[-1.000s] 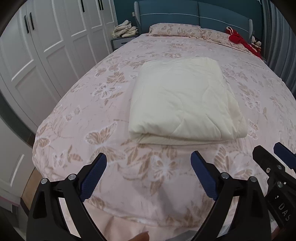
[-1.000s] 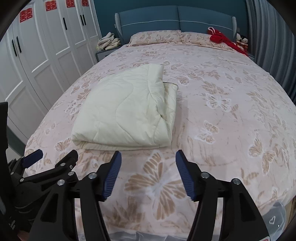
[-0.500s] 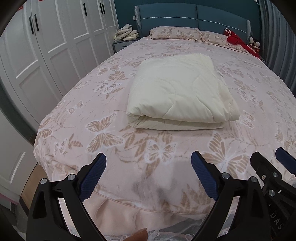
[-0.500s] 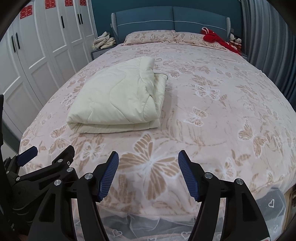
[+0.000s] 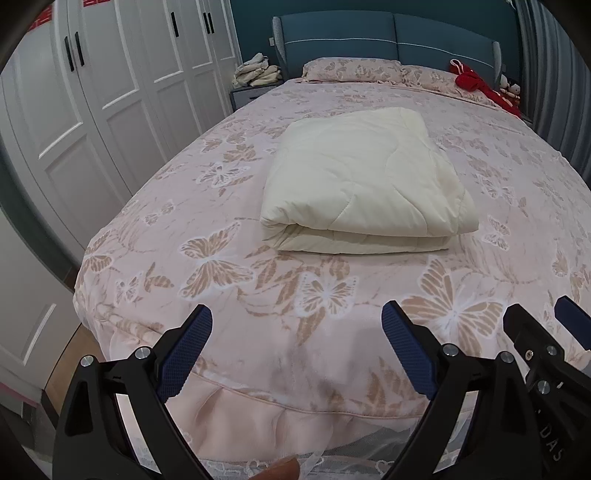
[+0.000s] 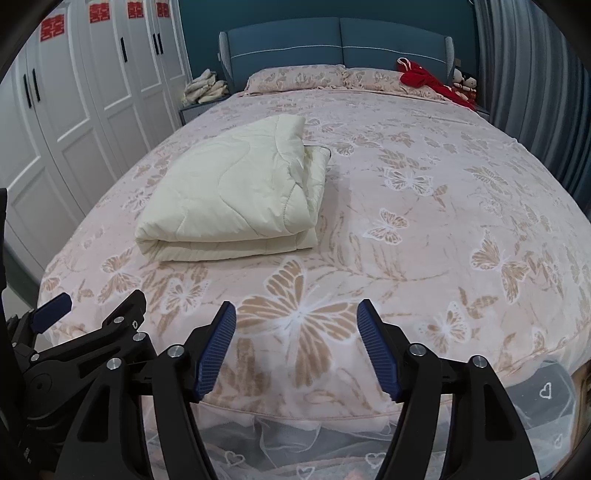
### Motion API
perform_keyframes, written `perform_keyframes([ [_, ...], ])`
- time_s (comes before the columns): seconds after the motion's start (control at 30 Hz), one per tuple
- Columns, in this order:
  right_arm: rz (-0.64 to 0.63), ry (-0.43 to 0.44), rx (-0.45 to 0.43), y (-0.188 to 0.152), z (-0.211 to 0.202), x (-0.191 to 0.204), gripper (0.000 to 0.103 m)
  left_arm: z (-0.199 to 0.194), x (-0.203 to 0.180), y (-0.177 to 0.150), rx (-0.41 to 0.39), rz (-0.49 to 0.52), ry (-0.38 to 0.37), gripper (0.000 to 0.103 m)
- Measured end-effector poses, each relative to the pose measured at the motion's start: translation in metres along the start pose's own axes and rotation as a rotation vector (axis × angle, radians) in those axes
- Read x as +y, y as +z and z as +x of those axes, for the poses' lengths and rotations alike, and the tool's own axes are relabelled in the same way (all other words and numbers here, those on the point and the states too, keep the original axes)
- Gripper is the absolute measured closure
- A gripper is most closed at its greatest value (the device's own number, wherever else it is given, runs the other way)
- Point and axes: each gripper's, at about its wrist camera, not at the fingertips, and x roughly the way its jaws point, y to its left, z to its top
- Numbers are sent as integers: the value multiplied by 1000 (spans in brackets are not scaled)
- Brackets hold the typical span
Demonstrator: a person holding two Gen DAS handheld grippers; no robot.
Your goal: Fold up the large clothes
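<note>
A cream quilted blanket (image 5: 364, 181) lies folded into a thick rectangle on the bed (image 5: 229, 273), toward its foot and left of centre. The bed's pink cover has butterfly prints. White wardrobes (image 5: 110, 85) stand left of the bed. Both the left gripper (image 5: 297, 347) and right gripper (image 6: 297, 345) hover at the bed's foot, jaws wide and empty; the right's have just been opening. Only the right view shows red labels (image 6: 51, 29) on the wardrobes.

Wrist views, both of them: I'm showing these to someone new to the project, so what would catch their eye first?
Probably the cream quilt, folded into a thick bundle on the pink butterfly-print bedspread, nearer the wardrobe side. Next come the blue-padded left gripper and right gripper, both open and empty over the foot of the bed. A red item lies by the pillows.
</note>
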Motion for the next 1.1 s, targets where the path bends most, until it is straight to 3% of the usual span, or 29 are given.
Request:
perform_keyframes([
  [0.1,27,10,-7,-2,0,-5,17,0,3,-1,-1,-14,2,12],
  [1.1,2,12,12,-3,5,11,17,0,12,-4,6,-20,41,12],
])
